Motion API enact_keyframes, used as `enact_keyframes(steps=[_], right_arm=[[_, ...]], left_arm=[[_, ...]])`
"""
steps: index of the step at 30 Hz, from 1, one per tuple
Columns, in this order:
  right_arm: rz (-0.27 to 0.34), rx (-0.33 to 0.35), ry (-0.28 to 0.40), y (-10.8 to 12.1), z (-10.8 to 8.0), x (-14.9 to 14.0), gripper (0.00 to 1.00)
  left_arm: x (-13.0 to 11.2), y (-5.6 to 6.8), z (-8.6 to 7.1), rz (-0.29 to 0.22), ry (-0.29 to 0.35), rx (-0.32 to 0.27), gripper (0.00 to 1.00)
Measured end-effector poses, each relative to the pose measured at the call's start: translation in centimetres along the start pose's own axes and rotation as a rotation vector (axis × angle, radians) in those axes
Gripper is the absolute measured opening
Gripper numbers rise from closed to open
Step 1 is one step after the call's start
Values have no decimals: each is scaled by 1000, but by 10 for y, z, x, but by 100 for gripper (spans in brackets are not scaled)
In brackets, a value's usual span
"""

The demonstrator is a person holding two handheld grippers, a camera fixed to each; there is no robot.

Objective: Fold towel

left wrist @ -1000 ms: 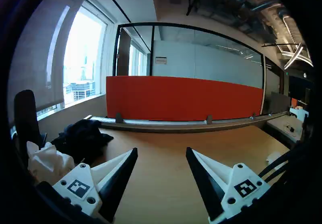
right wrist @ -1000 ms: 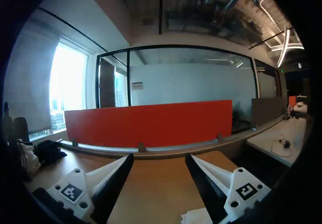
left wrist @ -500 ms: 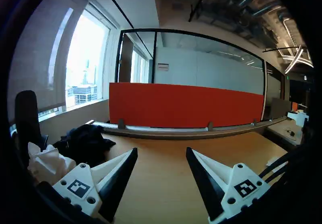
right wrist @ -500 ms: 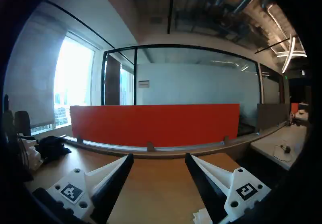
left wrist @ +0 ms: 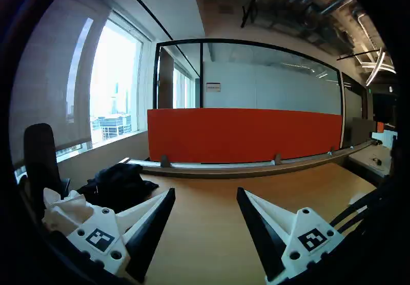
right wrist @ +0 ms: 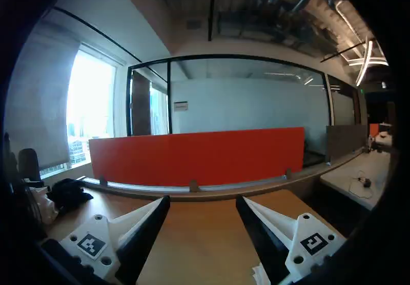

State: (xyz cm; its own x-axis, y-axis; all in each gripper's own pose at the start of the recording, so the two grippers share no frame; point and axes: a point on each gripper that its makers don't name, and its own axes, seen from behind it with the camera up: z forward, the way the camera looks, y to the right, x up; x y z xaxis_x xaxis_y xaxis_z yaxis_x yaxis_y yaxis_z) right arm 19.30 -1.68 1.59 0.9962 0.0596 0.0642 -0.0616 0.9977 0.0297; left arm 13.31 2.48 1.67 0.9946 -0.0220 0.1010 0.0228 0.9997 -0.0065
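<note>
We hold the left gripper (left wrist: 205, 190) over a light wooden desk top (left wrist: 205, 239), facing a long orange-red divider panel (left wrist: 246, 134). Its jaws stand wide apart with nothing between them. On our side of the panel, off its left end, a crumpled white towel (left wrist: 64, 210) lies on the desk. A heap of black cloth (left wrist: 120, 185) sits just beside it, nearer the panel. The right gripper (right wrist: 202, 199) faces the same panel, its jaws likewise wide and empty. Well short of the panel, under its right finger, we see a white layered scrap (right wrist: 259, 275), too cut off to identify.
</note>
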Motion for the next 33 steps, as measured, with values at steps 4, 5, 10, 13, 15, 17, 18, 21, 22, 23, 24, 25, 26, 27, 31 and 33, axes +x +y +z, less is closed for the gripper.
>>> enact_keyframes(steps=[4,5,10,13,15,17,18,21,22,23,24,25,26,27,31,33], right_arm=[[18,10,-10,-5,-4,-2,99],[20,10,-8,-6,-4,-2,100],[17,16,0,-12,-9,-7,99],[10,25,-1,-15,-11,-13,100],[8,29,1,-17,-11,-17,100],[7,31,6,-19,-10,-22,99],[7,32,8,-19,-10,-24,99],[6,33,15,-20,-9,-32,99],[6,32,16,-20,-9,-34,99],[6,32,17,-20,-9,-37,100],[6,31,18,-20,-8,-39,99],[6,30,17,-21,-8,-42,99],[5,29,16,-21,-8,-45,99],[5,28,15,-22,-8,-47,99],[-4,32,7,-25,-10,-59,100],[-9,34,3,-26,-10,-64,100]], left_arm=[[-14,0,1,19,-15,-1,89],[-18,-1,1,22,-16,-1,89],[-35,-4,-1,27,-1,6,89],[-44,-6,-3,21,20,13,89],[-50,-7,-4,16,33,14,89],[-57,-9,-4,10,45,15,89],[-60,-10,-5,7,50,15,89],[-70,-13,-6,3,70,15,89],[-74,-13,-6,4,73,14,89],[-78,-14,-6,6,75,13,89],[-81,-15,-6,7,78,13,89],[-86,-15,-6,8,78,11,89],[-90,-15,-6,8,78,9,89],[-94,-16,-6,9,78,7,89],[-107,-16,-4,-3,88,-4,89],[-111,-17,-3,-11,94,-7,89]])
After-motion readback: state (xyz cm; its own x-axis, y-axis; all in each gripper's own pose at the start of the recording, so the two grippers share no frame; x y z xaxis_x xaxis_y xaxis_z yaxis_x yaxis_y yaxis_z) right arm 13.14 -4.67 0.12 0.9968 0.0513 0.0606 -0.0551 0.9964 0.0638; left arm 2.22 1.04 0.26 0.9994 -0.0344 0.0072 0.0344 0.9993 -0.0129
